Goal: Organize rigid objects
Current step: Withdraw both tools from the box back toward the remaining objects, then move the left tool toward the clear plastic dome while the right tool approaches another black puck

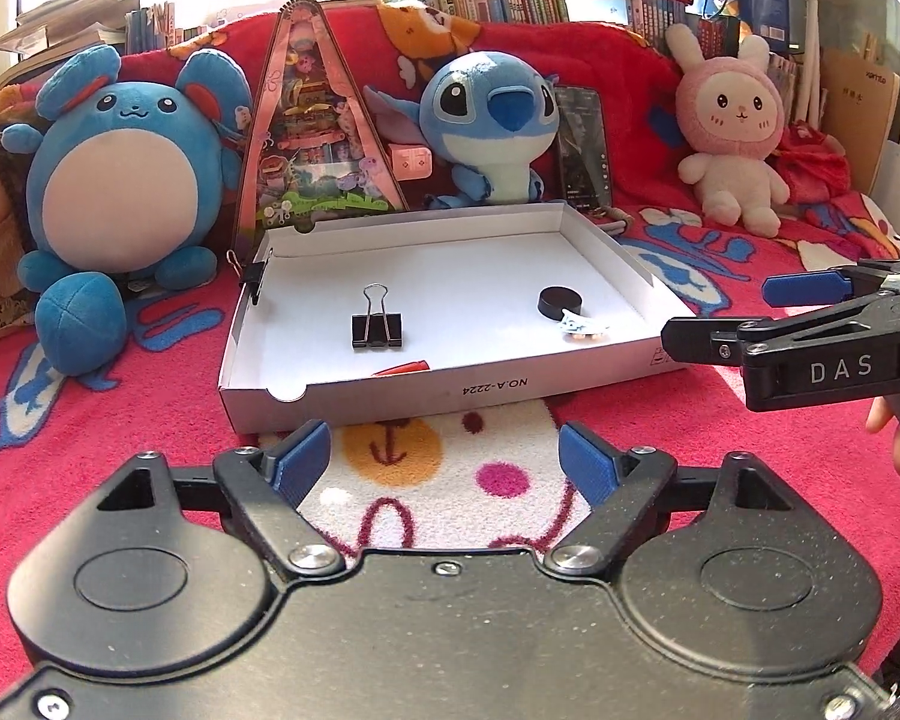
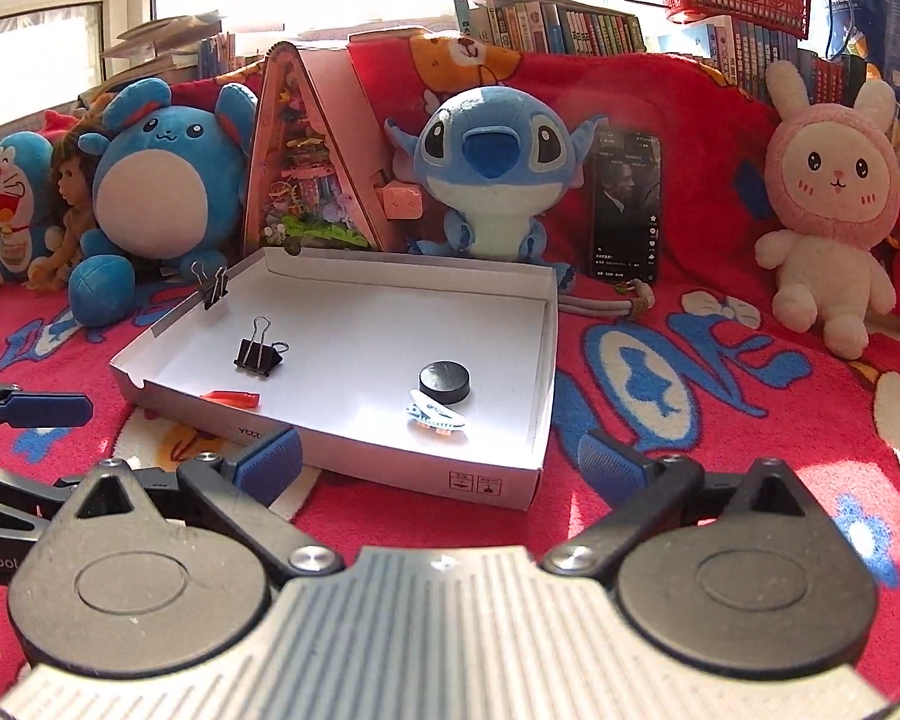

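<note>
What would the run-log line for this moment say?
left gripper: open, empty | right gripper: open, empty | white box: holds binder clip, black disc, hair clip, red piece

White box lid on the red blanket, both my hand-held grippers clear of it.

My left hand-held gripper [image 1: 444, 462] sits wide apart and empty just short of the shallow white box [image 1: 390, 396]. Inside I see a black binder clip [image 1: 377, 327], a black disc [image 1: 561, 302] touching a small white-and-blue clip [image 1: 583, 327], and a red piece [image 1: 403, 368] against the near wall. Another binder clip [image 1: 253, 276] grips the left rim. My right hand-held gripper [image 1: 726, 315] reaches in from the right, its pads apart.
</note>
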Demonstrator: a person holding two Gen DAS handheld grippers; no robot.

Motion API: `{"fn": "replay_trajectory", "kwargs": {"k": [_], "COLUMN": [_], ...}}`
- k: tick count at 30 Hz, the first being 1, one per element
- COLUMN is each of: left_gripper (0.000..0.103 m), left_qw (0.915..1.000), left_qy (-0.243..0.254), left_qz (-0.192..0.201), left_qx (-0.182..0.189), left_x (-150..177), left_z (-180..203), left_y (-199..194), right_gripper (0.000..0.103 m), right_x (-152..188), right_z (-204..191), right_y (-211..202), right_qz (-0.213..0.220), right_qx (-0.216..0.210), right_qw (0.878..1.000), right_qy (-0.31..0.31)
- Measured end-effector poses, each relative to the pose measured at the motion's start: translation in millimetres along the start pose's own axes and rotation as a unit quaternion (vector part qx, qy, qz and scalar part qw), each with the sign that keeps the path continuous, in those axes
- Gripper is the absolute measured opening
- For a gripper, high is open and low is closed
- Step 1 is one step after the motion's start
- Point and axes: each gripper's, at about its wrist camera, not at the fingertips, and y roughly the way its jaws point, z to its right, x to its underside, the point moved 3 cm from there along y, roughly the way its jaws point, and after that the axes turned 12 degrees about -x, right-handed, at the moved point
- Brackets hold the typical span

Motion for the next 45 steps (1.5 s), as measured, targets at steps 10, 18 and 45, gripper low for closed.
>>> {"fn": "replay_trajectory", "kwargs": {"k": [10, 18, 45], "left_gripper": [0.084, 0.084, 0.084], "left_qw": [0.9999, 0.9999, 0.9998], "left_qy": [0.006, 0.008, 0.003], "left_qz": [0.004, 0.004, -0.012], "left_qx": [0.008, 0.014, 0.016], "left_x": [18.6, 30.0, 56.0], "left_z": [2.3, 4.6, 0.9], "left_y": [-20.3, -29.8, -42.8], "right_gripper": [0.103, 0.103, 0.103], "right_x": [26.4, 41.5, 71.7], "right_z": [-11.9, -15.4, -12.5], "right_y": [-25.5, -36.5, -56.9], "right_qz": [0.006, 0.008, 0.002], "right_qx": [-0.001, -0.004, 0.005], "right_qw": [1.0, 1.0, 1.0], "right_qy": [-0.027, -0.023, -0.013]}}
